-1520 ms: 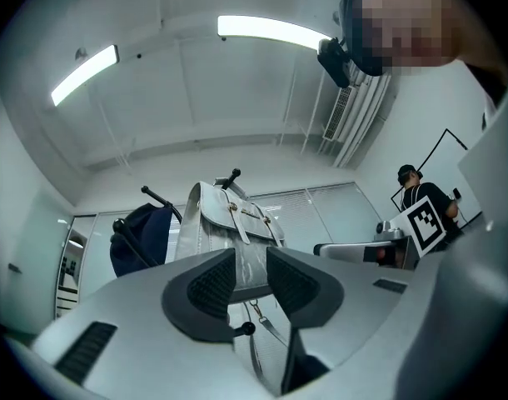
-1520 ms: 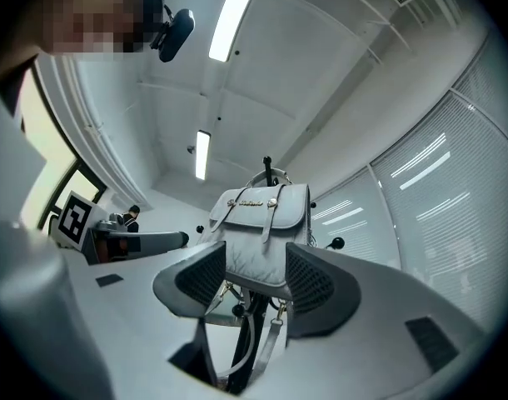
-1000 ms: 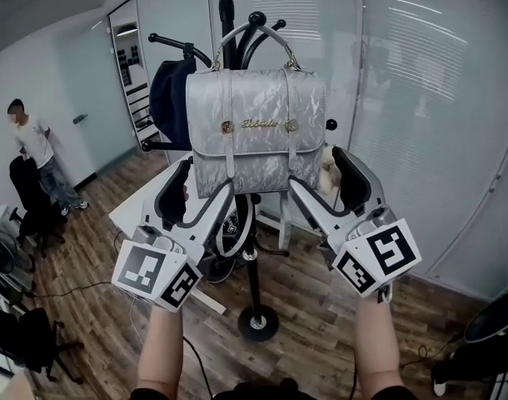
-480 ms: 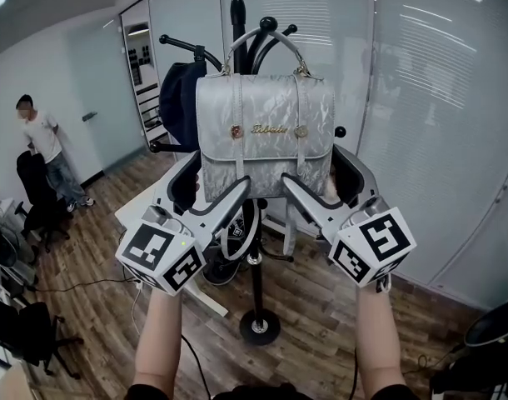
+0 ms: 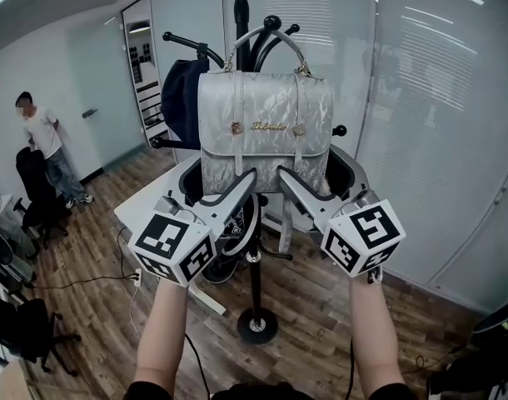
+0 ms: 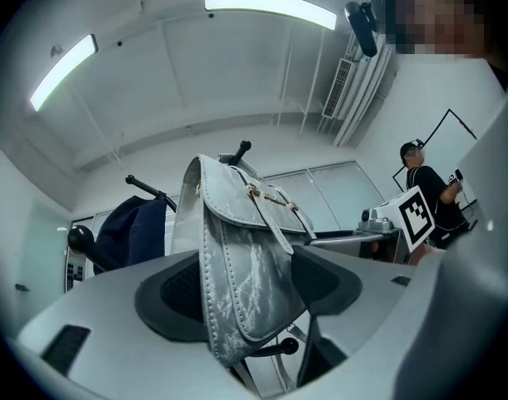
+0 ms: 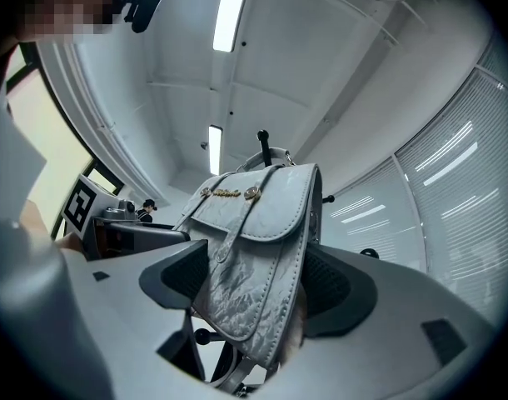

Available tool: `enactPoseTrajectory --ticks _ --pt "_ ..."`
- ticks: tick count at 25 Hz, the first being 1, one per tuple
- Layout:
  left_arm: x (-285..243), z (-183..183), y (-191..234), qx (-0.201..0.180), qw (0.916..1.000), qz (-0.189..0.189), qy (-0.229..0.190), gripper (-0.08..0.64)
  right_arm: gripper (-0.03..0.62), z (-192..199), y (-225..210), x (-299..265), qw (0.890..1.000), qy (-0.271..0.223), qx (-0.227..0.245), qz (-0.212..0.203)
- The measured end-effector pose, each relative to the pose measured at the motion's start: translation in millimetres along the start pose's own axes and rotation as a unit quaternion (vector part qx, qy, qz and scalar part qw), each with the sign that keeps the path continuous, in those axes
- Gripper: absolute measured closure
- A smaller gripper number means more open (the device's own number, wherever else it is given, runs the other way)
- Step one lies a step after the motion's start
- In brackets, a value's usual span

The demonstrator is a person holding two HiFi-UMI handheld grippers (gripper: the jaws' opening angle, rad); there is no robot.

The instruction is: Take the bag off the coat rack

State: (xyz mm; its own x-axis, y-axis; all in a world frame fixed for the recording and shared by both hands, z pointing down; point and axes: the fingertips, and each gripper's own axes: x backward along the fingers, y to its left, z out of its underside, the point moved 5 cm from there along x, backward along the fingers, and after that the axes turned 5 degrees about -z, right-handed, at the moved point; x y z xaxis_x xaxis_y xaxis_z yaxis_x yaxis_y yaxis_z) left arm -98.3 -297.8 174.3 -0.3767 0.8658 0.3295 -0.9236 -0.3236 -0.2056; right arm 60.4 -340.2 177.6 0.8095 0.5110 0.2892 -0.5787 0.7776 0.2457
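A silver handbag (image 5: pixel 265 123) hangs by its handle from a black coat rack (image 5: pixel 254 286). My left gripper (image 5: pixel 221 182) straddles the bag's lower left corner, one finger in front and one behind. Its jaws are closing, with the handbag (image 6: pixel 237 265) between the pads and no squeeze visible. My right gripper (image 5: pixel 314 177) straddles the lower right corner the same way. In the right gripper view the handbag (image 7: pixel 254 257) fills the gap between the pads and hangs undeformed.
A dark blue garment (image 5: pixel 183 98) hangs on the rack behind the bag's left side. A white desk (image 5: pixel 141 211) stands left of the rack's pole. A person (image 5: pixel 42 140) stands by office chairs (image 5: pixel 37 198) at far left. Glass walls with blinds (image 5: pixel 437 98) rise behind and to the right.
Both grippers have moved up and inward, from below the bag's lower corners to around them. The bag still hangs on the rack.
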Motion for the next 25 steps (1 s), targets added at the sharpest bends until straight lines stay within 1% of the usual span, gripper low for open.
enactPoseTrajectory --ticks 1,7,14,22,25 --pt "0 0 -1 -0.001 1.0000 -0.001 0.000 0.241 0.233 -1 1 1 1.000 0.001 0.004 0.003" --pt "4 -3 -5 0.002 1.0000 0.003 -0.003 0.249 0.235 -7 7 7 1.000 0.004 0.019 0.015" --pt "10 -9 -6 -0.011 0.9998 0.004 -0.017 0.270 0.266 -14 13 12 0.999 0.000 0.041 0.029" --pt "14 -15 -11 -0.026 0.9990 -0.001 -0.036 0.288 0.293 -22 15 16 0.998 -0.003 0.057 0.027" --pt "15 -16 -12 -0.026 0.9988 0.000 -0.042 0.291 0.302 -24 15 17 0.998 -0.005 0.064 0.026"
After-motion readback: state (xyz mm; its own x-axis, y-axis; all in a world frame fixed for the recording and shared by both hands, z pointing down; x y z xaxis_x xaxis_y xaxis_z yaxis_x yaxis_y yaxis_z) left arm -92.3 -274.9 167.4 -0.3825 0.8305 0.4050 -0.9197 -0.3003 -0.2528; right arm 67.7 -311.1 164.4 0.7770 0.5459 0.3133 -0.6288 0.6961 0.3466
